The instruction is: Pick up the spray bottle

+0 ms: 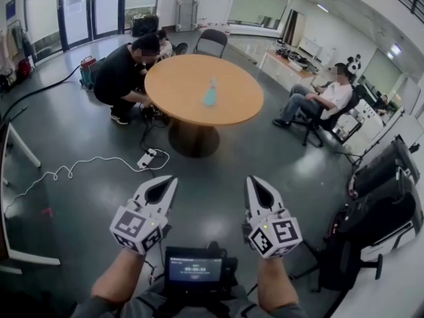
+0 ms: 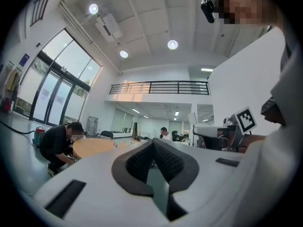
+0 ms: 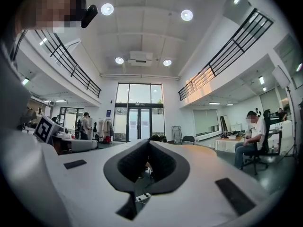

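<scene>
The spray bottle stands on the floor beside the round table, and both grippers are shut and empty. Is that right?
Not quite. The head view shows the bottle on the table, not on the floor. The left gripper and right gripper are indeed shut and empty.

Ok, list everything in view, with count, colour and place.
table: one, orange-brown, room centre
spray bottle: one, pale blue, upright on the table
crouching person: one, black clothes, left of the table
seated person: one, white shirt, right of the table
empty chair: one, dark, behind the table
power strip: one, white, floor before the table
cases: two, black, right edge
screen: one, black, bottom centre
left claw: one, white, shut and empty, bottom left
right claw: one, white, shut and empty, bottom right
</scene>
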